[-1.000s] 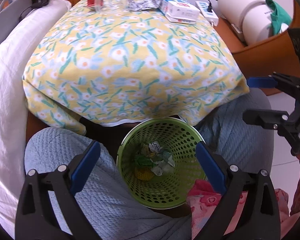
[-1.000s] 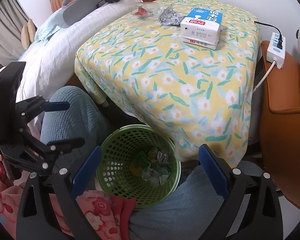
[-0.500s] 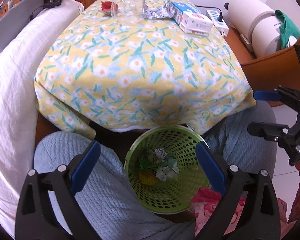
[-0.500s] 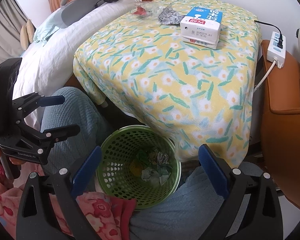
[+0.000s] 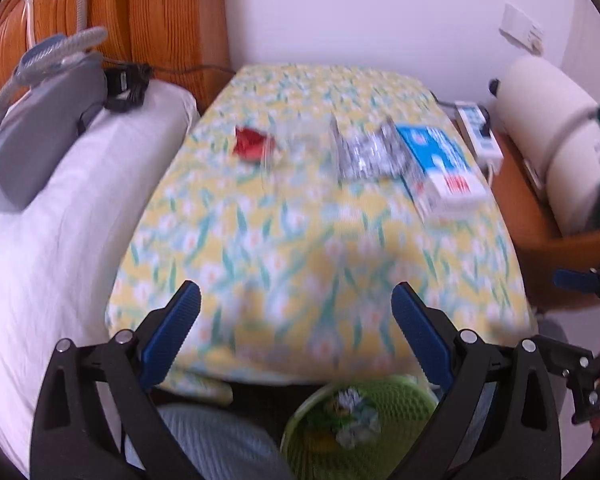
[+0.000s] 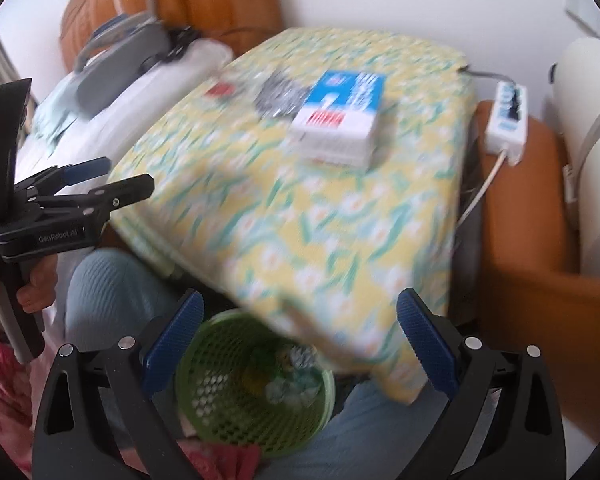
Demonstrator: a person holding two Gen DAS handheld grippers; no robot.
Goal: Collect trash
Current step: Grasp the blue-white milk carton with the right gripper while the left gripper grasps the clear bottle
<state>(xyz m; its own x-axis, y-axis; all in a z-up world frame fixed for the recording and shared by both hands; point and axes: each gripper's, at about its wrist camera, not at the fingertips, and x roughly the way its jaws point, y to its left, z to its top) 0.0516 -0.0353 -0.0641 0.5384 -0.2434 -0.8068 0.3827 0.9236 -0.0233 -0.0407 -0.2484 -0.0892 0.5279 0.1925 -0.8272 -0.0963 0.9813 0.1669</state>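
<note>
Both grippers hang over the person's lap at the near edge of the table point(image 5: 312, 248), which wears a yellow flowered cloth. The left gripper point(image 5: 296, 316) has its blue-padded fingers spread wide with nothing between them; the right gripper point(image 6: 300, 320) is spread just as wide and empty.

The trash lies in a row toward the far edge of the table. A red wrapper point(image 5: 254, 142) sits toward the far left corner, a crumpled silver foil wrapper point(image 5: 364, 154) lies right of it, and a blue-and-white carton point(image 5: 440, 164) touches the foil's right side. Something clear, perhaps plastic film, seems to lie between the red wrapper and the foil, though blur makes that uncertain.

The whole near half of the cloth is bare, open from left edge to right edge. A white pillow point(image 5: 60, 216) presses against the table's left edge, and a brown wooden surface point(image 6: 528, 216) carrying a white power strip point(image 6: 506, 118) stands just beside the right edge.

Below the near edge, between the person's knees, stands a green mesh basket point(image 6: 220, 392) with crumpled scraps inside.
</note>
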